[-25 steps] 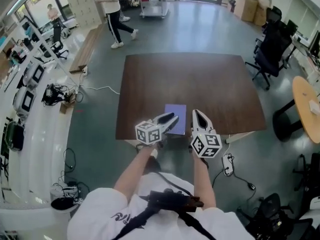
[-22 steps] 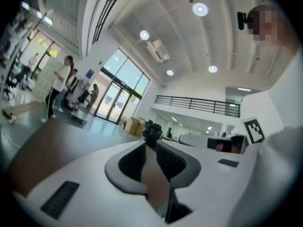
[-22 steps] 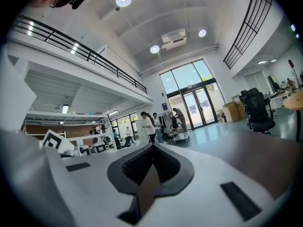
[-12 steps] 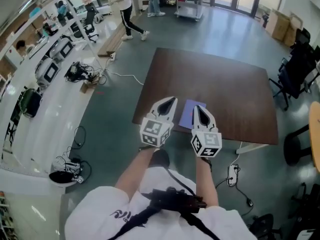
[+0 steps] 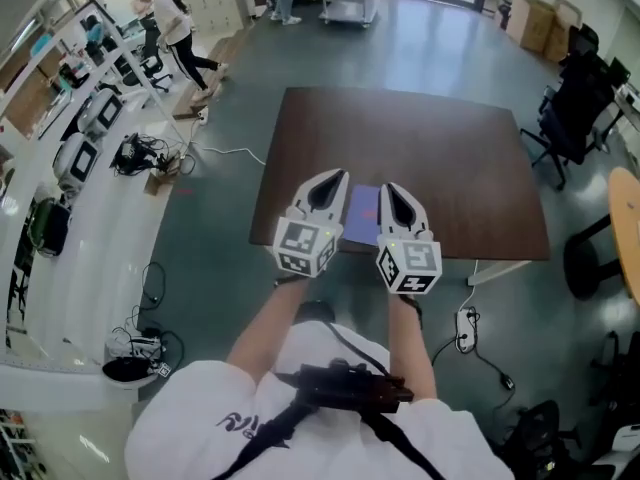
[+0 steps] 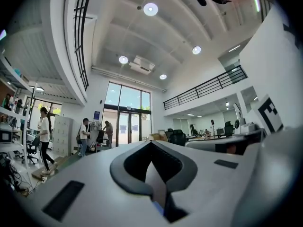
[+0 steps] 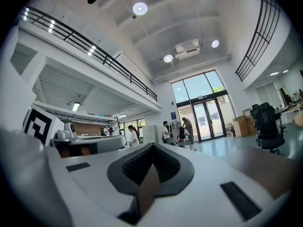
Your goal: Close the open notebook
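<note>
A purple notebook [image 5: 362, 208] lies shut and flat near the front edge of the dark brown table [image 5: 430, 138]. Both grippers hang above it, held level and close side by side. The left gripper [image 5: 335, 176] is shut and empty, its tip over the notebook's left edge. The right gripper [image 5: 388, 187] is shut and empty too, over the notebook's right edge. In the left gripper view the left gripper [image 6: 151, 144] points out across the room, and the right gripper [image 7: 152, 146] does likewise in the right gripper view. Neither gripper view shows the notebook.
Black office chairs [image 5: 575, 118] stand to the table's right, beside a round wooden table [image 5: 625, 233]. A power strip and cable [image 5: 468, 326] lie on the floor by the front right corner. Benches with equipment [image 5: 80, 148] line the left wall, where a person [image 5: 175, 28] walks.
Both grippers have risen off the table toward the camera. The left gripper, at the notebook's left edge a second ago, has closed and rolled upright. The notebook stays flat and shut.
</note>
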A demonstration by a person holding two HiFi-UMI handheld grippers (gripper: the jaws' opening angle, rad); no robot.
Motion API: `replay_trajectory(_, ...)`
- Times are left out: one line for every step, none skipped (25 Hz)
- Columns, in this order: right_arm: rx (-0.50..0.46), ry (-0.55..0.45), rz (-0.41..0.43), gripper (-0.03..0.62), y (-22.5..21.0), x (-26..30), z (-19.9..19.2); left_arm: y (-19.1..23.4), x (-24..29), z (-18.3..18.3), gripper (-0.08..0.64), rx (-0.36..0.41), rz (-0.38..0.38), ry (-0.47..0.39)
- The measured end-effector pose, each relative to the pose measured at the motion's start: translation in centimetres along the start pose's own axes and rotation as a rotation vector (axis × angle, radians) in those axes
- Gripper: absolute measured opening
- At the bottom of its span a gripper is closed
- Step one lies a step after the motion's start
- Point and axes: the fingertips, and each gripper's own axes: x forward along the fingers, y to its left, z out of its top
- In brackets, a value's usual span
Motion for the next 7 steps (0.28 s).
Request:
replay_trajectory(-0.001, 0.016, -0.011, 0.005, -0.6, -0.3, -0.7, -0.4, 0.4, -0.8, 0.008, -0.011, -0.003, 0.012)
replay_trajectory(0.006, 0.033, -0.023, 0.005, -1.3, -0.7, -1.5, -1.0, 0.6, -1.7, 0.008, -0.023, -0.006, 0.031)
replay_trajectory(0.019, 0.048, -0.036, 0.005, -2.0, -1.2, -2.0, -1.8, 0.8, -2.4, 0.008, -0.032, -0.01, 0.053)
replay_trajectory(0.034, 0.056, -0.05, 0.005, -2.7, -1.9, -2.3, -2.5, 0.8, -2.9, 0.008, -0.039, -0.017, 0.074)
replay_trajectory(0.048, 0.058, -0.064, 0.005, -3.3, -2.6, -2.4, -3.3, 0.7, -3.1, 0.008, -0.041, -0.025, 0.093)
replay_trajectory(0.062, 0.055, -0.078, 0.005, -3.7, -3.2, -2.4, -3.9, 0.6, -3.1, 0.008, -0.039, -0.034, 0.111)
replay_trajectory(0.075, 0.051, -0.092, 0.005, -4.1, -3.8, -2.3, -4.5, 0.4, -3.1, 0.008, -0.035, -0.043, 0.128)
